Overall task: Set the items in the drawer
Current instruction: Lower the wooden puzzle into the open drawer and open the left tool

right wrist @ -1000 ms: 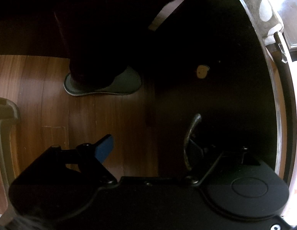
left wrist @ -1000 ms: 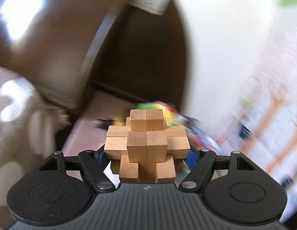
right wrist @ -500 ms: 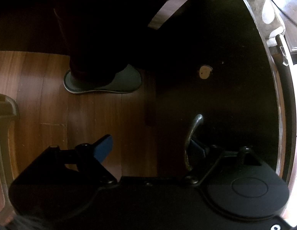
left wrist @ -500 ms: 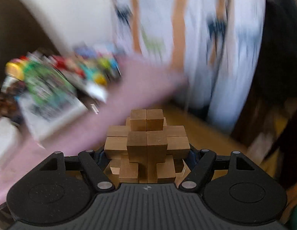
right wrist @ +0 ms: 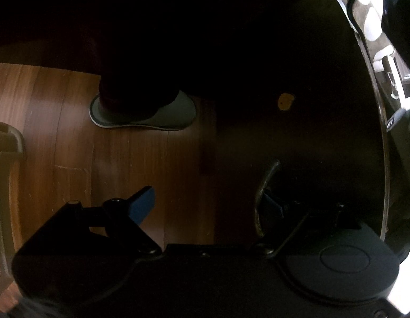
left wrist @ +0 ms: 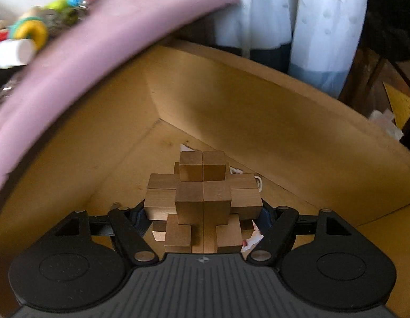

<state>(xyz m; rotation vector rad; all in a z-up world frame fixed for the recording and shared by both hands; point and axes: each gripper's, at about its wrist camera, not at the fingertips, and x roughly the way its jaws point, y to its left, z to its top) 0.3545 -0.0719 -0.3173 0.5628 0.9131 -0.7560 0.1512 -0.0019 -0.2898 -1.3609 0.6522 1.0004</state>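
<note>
Two grippers in view. Left gripper (left wrist: 203, 212) is clamped on a wooden burr puzzle (left wrist: 203, 201), both pads pressed against its side blocks; puzzle hangs above the floor of an open wooden drawer (left wrist: 257, 122), near its inner corner. Pink cloth (left wrist: 80, 61) overhangs the drawer's left edge, small coloured items (left wrist: 32, 31) on it. Right gripper (right wrist: 205, 204) points down at wood flooring, blue pads spread wide, nothing between them; right pad sits by a curved metal handle (right wrist: 265, 185) on a dark cabinet front. Grey slipper (right wrist: 152, 114) beyond.

Light wooden drawer (left wrist: 257, 111) with paper scraps (left wrist: 185, 148) on its bottom.
</note>
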